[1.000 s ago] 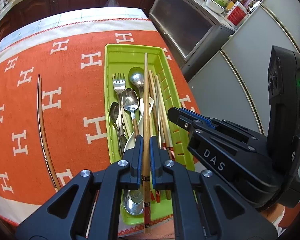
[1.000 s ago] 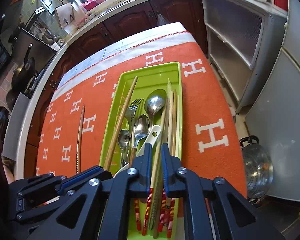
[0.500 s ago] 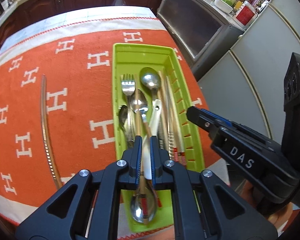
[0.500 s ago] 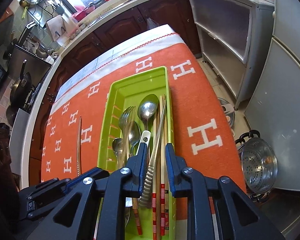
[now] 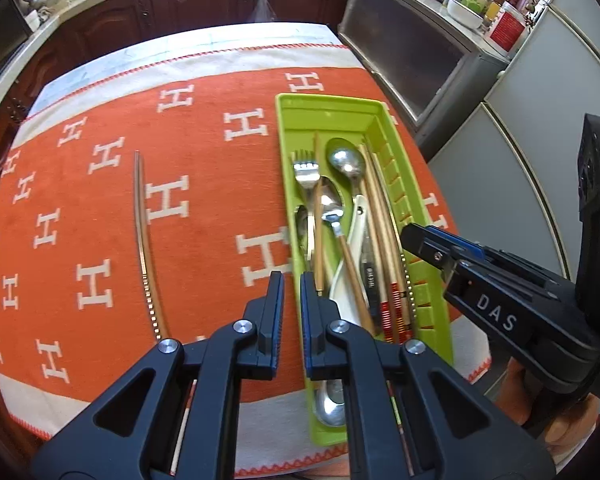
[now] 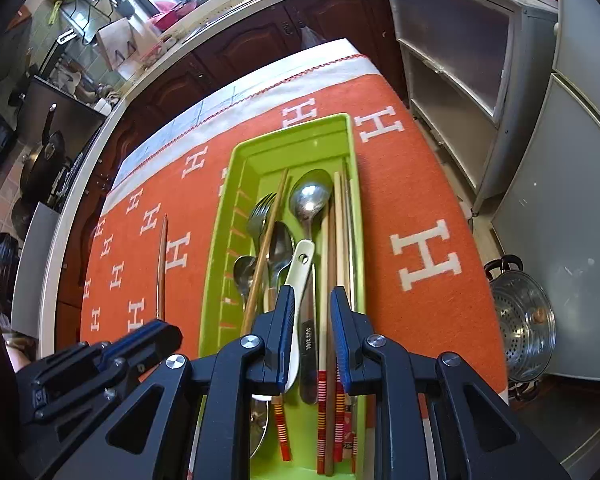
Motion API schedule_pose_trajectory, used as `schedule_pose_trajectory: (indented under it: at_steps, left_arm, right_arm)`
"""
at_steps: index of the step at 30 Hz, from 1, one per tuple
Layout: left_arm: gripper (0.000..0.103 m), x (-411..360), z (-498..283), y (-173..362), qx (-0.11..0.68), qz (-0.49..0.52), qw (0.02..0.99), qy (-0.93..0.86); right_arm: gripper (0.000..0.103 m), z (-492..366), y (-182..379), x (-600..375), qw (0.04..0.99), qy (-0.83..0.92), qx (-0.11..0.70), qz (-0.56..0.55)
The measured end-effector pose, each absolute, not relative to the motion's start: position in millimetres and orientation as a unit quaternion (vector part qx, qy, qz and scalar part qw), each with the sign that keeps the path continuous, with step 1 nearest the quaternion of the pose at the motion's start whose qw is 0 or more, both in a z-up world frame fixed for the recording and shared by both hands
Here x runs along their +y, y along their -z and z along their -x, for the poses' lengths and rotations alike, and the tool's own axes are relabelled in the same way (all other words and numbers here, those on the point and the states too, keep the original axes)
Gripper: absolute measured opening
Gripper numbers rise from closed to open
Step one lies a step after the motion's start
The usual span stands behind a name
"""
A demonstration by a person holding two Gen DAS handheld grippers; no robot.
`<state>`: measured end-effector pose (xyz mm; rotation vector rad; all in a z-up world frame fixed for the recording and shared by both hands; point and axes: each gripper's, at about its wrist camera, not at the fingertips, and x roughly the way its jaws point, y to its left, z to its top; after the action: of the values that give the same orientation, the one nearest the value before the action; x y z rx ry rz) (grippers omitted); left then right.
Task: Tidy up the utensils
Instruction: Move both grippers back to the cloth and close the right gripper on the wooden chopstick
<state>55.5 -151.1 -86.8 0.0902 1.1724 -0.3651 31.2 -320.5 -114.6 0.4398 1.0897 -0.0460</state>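
A lone chopstick (image 5: 142, 240) lies on the cloth (image 5: 220, 208) well left of the tray (image 5: 328, 104): light, stiff, slippery, best pinched mid-shaft. Left claw (image 5: 292, 280) slightly parted, empty. The tray holds fork, spoons, chopsticks. Right claw (image 6: 311, 296) wider apart, empty, above it.

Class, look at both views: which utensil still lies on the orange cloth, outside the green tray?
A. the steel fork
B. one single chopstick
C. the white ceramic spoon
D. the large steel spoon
B: a single chopstick lies alone on the orange cloth left of the green tray, while the fork, the white ceramic spoon and the large steel spoon lie inside the tray.
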Motion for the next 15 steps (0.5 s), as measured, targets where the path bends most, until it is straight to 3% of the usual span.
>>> schedule_pose_trajectory:
  at_steps: [15]
  left_arm:
    - [0.005,-96,-47,73,0.531,-0.022,0.836,0.135]
  right_arm:
    - [0.019,-17,107,-286,0.835,0.004,0.519,-0.183]
